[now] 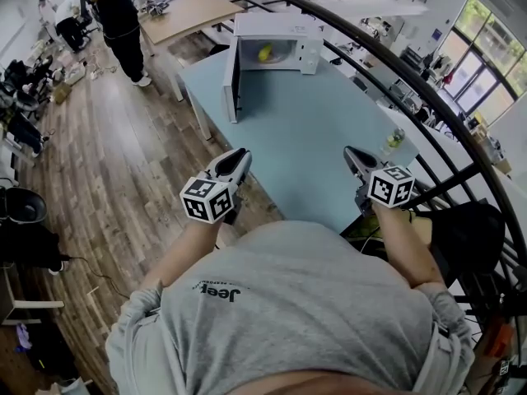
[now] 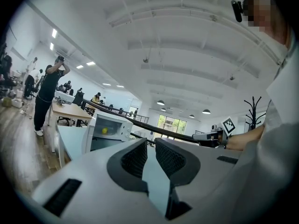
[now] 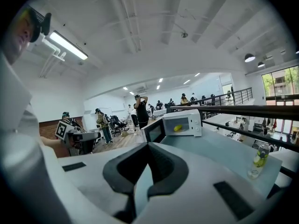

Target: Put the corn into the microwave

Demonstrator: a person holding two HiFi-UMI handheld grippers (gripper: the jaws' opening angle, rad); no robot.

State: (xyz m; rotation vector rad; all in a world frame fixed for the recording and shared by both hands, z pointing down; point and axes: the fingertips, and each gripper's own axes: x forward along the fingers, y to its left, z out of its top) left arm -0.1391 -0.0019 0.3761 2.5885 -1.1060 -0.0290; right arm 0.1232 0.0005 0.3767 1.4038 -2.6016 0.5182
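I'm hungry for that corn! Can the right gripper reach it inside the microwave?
Probably, with a long stretch: the microwave has its door open, the corn shows inside, and only bare table separates it from the right gripper.

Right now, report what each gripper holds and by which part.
Nothing is held. The left gripper and the right gripper are both shut and empty. The corn lies inside the open microwave.
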